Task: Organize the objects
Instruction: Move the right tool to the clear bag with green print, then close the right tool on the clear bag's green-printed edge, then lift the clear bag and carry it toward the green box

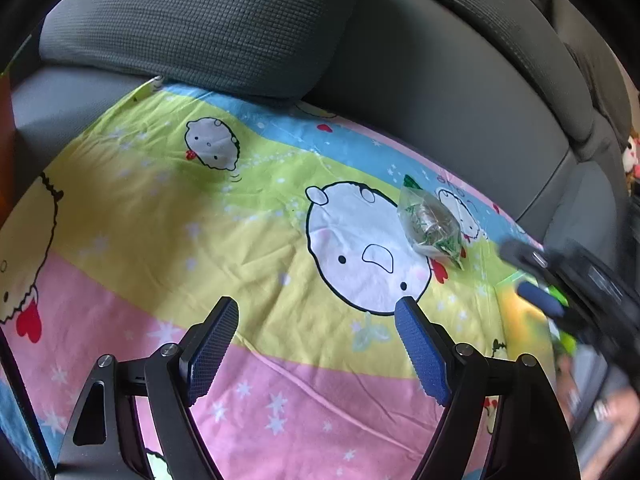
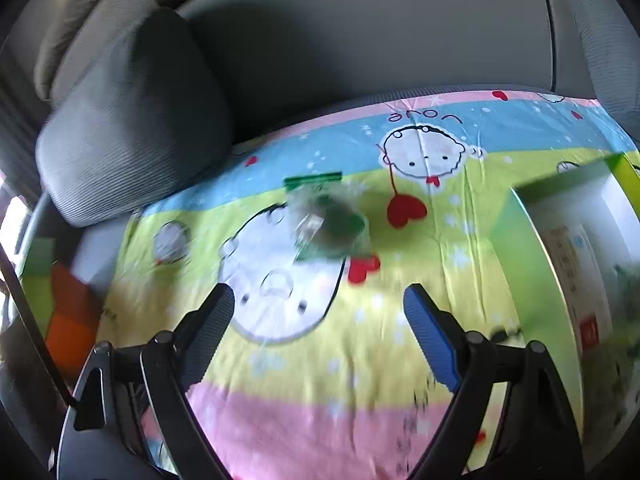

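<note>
A small clear plastic packet with green print (image 1: 431, 224) lies on a colourful cartoon-print cloth (image 1: 200, 240) spread over a grey sofa seat. My left gripper (image 1: 318, 306) stands open above the cloth, nothing between its blue pads, with the packet ahead to its right. At the right edge of that view the right gripper (image 1: 532, 276) shows blurred, over the cloth to the right of the packet. In the right wrist view the right gripper (image 2: 320, 294) is open and empty, and the same packet (image 2: 326, 220) lies blurred just ahead of its fingertips.
A grey textured cushion (image 1: 208, 24) leans on the sofa back (image 1: 440, 80) at the far left. A green-and-white box (image 2: 576, 248) sits on the cloth at the right. Something orange (image 2: 72, 320) shows at the left edge of the right wrist view. A plush toy (image 1: 632, 152) peeks in far right.
</note>
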A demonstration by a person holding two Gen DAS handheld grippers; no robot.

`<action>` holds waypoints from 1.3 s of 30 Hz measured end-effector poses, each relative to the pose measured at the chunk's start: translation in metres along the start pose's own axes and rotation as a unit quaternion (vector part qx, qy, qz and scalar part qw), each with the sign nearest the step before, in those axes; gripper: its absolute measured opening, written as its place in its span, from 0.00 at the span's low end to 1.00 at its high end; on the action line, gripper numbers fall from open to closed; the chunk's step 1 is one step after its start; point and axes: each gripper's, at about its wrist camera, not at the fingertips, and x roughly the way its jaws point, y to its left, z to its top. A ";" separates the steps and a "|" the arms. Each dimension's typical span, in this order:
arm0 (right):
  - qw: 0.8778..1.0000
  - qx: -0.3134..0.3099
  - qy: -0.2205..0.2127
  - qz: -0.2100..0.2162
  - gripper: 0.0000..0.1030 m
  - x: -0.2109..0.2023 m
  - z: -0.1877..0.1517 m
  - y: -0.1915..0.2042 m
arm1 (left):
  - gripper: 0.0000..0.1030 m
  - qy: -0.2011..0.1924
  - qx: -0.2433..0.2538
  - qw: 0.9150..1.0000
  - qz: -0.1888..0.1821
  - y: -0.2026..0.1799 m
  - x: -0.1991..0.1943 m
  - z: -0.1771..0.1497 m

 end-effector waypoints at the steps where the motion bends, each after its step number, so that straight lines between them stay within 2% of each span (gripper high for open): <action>1: 1.000 -0.002 -0.001 -0.006 0.84 0.010 0.008 0.000 | 0.79 0.002 0.000 1.000 0.000 0.001 0.001 0.000; 7: 1.000 -0.003 0.023 -0.021 0.84 0.059 0.037 -0.006 | 0.79 0.005 -0.002 1.000 -0.004 0.003 0.002 0.003; 13: 0.997 -0.049 0.034 -0.054 0.84 0.091 0.038 0.005 | 0.79 0.008 0.000 1.000 -0.002 0.002 0.003 0.003; 14: 0.997 -0.049 0.037 -0.055 0.82 0.095 0.038 0.004 | 0.79 0.010 0.000 1.000 -0.002 0.002 0.003 0.003; 17: 0.998 -0.030 0.050 -0.027 0.62 0.103 0.036 0.001 | 0.79 0.010 -0.002 1.000 0.000 0.003 0.004 0.003; 18: 0.998 -0.023 0.051 -0.020 0.60 0.104 0.034 0.000 | 0.79 0.010 -0.004 1.000 0.000 0.004 0.004 0.004; 23: 0.998 -0.034 0.036 -0.024 0.56 0.093 0.024 0.003 | 0.79 0.013 -0.005 1.000 -0.001 0.004 0.006 0.003; 29: 0.997 -0.034 0.054 -0.040 0.56 0.059 -0.010 0.011 | 0.79 0.020 -0.005 1.000 -0.001 0.002 0.008 0.002; 34: 0.994 -0.036 0.100 0.001 0.56 0.041 -0.048 0.018 | 0.79 0.029 -0.002 1.000 -0.004 0.002 0.012 0.000; 39: 0.995 -0.055 0.079 -0.006 0.56 0.012 -0.073 0.016 | 0.79 0.036 -0.009 0.999 -0.008 0.004 0.013 -0.003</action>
